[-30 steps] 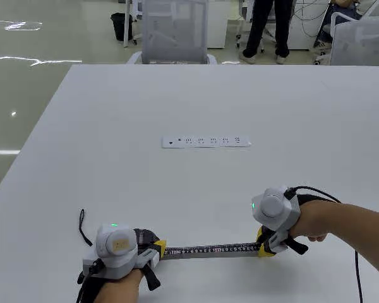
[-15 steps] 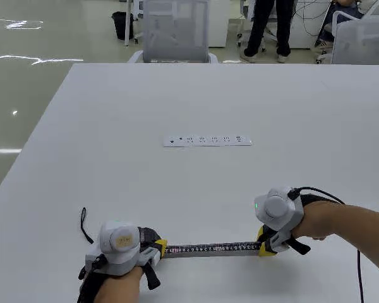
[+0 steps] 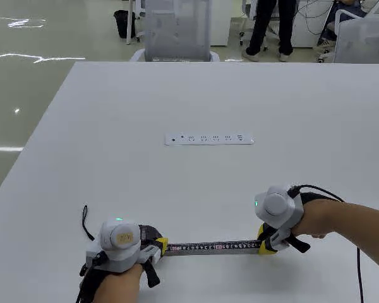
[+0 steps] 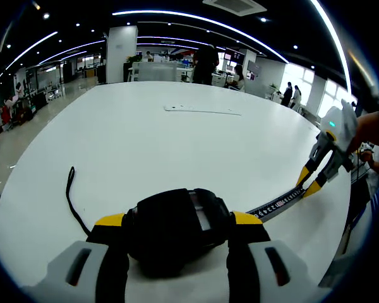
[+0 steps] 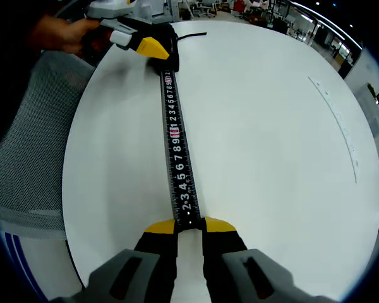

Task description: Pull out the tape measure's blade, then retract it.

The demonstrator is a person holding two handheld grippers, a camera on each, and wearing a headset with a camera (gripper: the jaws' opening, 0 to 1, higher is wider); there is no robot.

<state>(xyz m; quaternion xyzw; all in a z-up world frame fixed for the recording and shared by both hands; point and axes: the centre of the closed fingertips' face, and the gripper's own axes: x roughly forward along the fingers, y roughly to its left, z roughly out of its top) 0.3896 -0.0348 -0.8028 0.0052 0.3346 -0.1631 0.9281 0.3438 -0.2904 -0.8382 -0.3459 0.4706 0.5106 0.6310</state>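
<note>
A black tape measure case point(image 4: 177, 227) sits between the yellow-tipped jaws of my left gripper point(image 4: 180, 221), which is shut on it near the table's front edge. In the head view the left gripper point(image 3: 153, 246) is at the lower left. The dark numbered blade point(image 3: 211, 245) runs flat over the table from the case to my right gripper point(image 3: 264, 246). In the right gripper view the blade point(image 5: 177, 151) ends between the jaws of the right gripper point(image 5: 189, 225), which is shut on the blade's tip. The case's black wrist strap point(image 4: 72, 196) trails to the left.
A white power strip point(image 3: 209, 139) lies on the white table point(image 3: 177, 101) beyond the grippers. A mesh office chair point(image 3: 175, 28) stands at the far edge, and a person's legs point(image 3: 268, 25) show behind it. A cable point(image 3: 357, 271) hangs from the right gripper.
The grippers, the case and the pulled-out blade have barely moved; the small shift of the whole picture comes from the camera.
</note>
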